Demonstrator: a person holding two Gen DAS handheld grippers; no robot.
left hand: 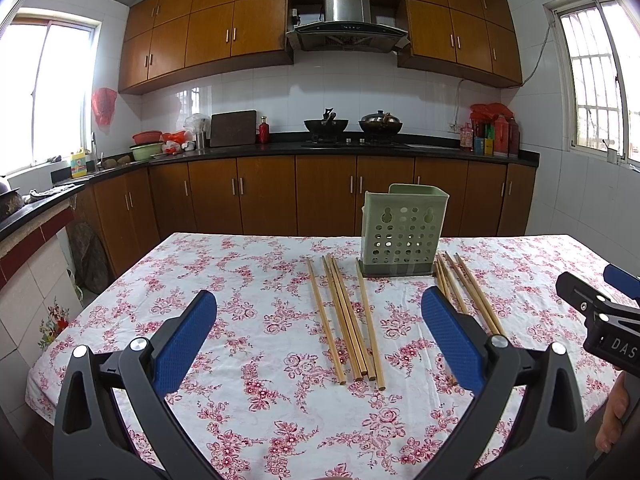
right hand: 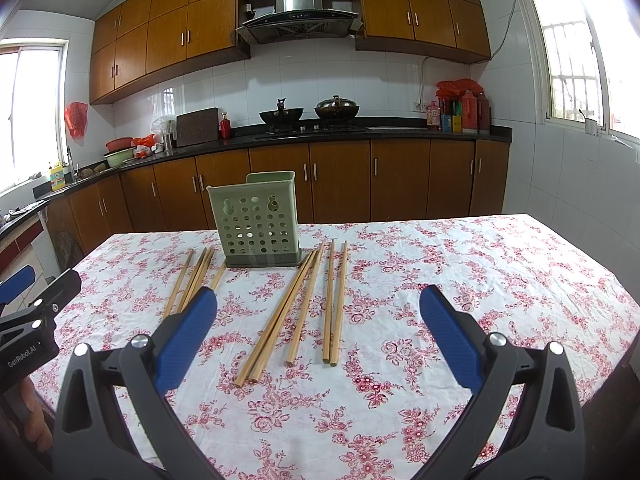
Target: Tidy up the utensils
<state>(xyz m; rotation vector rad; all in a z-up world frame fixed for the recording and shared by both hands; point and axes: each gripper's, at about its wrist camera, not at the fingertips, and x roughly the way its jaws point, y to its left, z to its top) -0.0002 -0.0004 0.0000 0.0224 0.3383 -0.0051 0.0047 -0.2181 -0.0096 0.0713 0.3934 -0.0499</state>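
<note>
A green perforated utensil holder point(left hand: 403, 231) stands upright on the floral tablecloth point(left hand: 248, 320); it also shows in the right wrist view point(right hand: 256, 220). Two groups of several wooden chopsticks lie flat on the cloth. One group point(left hand: 346, 320) lies left of the holder, also seen behind my right gripper's left finger point(right hand: 196, 276). The other group point(left hand: 472, 292) lies right of it, in the right wrist view point(right hand: 308, 308) between my fingers. My left gripper point(left hand: 319, 300) is open and empty, above the left group. My right gripper point(right hand: 319, 300) is open and empty.
The table's far edge faces kitchen cabinets point(left hand: 320, 196) and a counter with two woks point(left hand: 352, 124). The other gripper shows at the frame edge in each view: right gripper point(left hand: 600, 312), left gripper point(right hand: 32, 312). Windows are on both side walls.
</note>
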